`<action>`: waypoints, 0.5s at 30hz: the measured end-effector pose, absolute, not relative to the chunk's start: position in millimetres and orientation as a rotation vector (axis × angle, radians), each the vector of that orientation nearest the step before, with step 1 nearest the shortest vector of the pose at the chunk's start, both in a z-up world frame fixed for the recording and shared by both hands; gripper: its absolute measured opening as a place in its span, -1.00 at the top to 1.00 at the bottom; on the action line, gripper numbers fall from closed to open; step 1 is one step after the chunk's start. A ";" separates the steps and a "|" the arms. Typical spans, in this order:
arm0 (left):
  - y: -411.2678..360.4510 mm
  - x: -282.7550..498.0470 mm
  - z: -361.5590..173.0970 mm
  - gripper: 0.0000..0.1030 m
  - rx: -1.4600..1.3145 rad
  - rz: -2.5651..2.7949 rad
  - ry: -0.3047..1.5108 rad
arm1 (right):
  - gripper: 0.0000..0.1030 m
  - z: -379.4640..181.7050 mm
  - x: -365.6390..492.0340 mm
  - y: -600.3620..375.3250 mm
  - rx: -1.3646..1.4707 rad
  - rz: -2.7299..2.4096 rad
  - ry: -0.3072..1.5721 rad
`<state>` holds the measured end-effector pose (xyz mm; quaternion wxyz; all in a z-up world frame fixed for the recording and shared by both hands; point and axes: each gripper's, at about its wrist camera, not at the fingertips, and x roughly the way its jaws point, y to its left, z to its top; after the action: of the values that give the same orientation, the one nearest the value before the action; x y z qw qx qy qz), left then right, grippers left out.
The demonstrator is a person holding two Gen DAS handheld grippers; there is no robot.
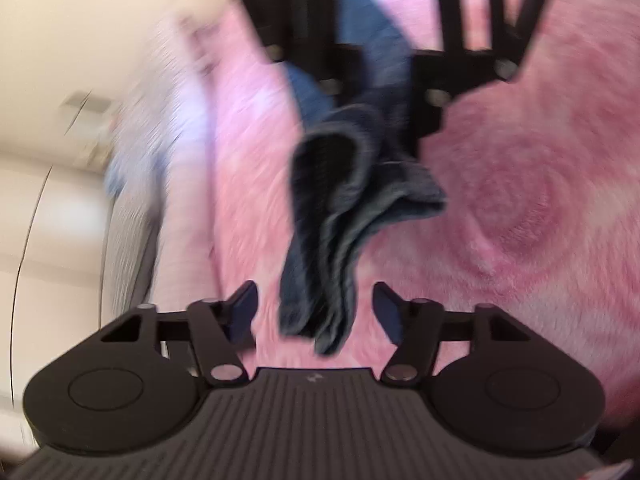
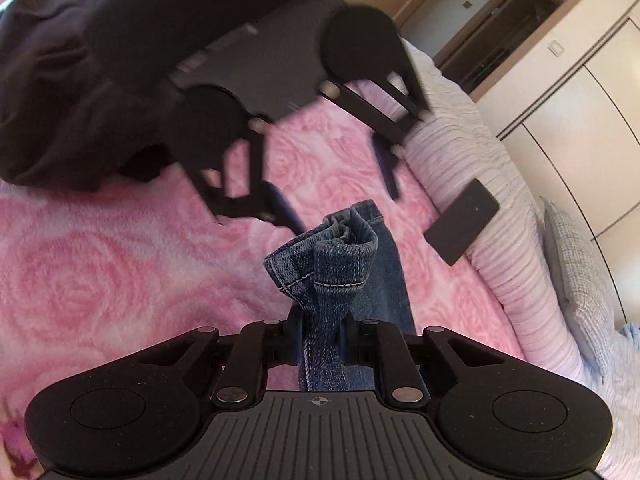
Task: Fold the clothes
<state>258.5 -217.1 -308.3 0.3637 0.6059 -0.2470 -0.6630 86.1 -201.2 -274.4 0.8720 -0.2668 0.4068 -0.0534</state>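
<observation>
Blue jeans (image 2: 336, 256) hang over a pink rose-patterned blanket (image 2: 100, 280). My right gripper (image 2: 320, 332) is shut on a bunched leg just below the stitched hem. In the blurred left wrist view the same jeans (image 1: 332, 220) dangle from the right gripper (image 1: 400, 92) at the top. The hem end reaches down between the spread fingers of my left gripper (image 1: 316, 308), which is open and does not press on the cloth. From the right wrist view the left gripper (image 2: 336, 188) hovers open just beyond the hem.
A flat black rectangular object (image 2: 462, 222) lies at the blanket's right edge, on ribbed lilac bedding (image 2: 500, 240). A person's dark sleeve (image 2: 60, 80) fills the upper left. A checked pillow (image 2: 576, 280), cream wardrobe doors (image 2: 580, 140) and a doorway (image 2: 508, 12) lie beyond.
</observation>
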 end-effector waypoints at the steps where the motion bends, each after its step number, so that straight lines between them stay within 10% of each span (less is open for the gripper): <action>1: -222.7 255.9 -303.9 0.56 1.582 -1.722 -0.638 | 0.70 -270.4 83.6 -202.7 -0.544 -0.121 0.842; 15: -392.8 91.4 -223.9 0.69 1.607 -1.695 -0.708 | 0.71 -186.9 -51.8 -349.2 0.150 -0.430 0.540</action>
<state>91.4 -392.8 -223.9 0.3433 0.6185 -0.2725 -0.6522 -51.8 -349.2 -186.9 0.9383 0.0734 0.2646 -0.2104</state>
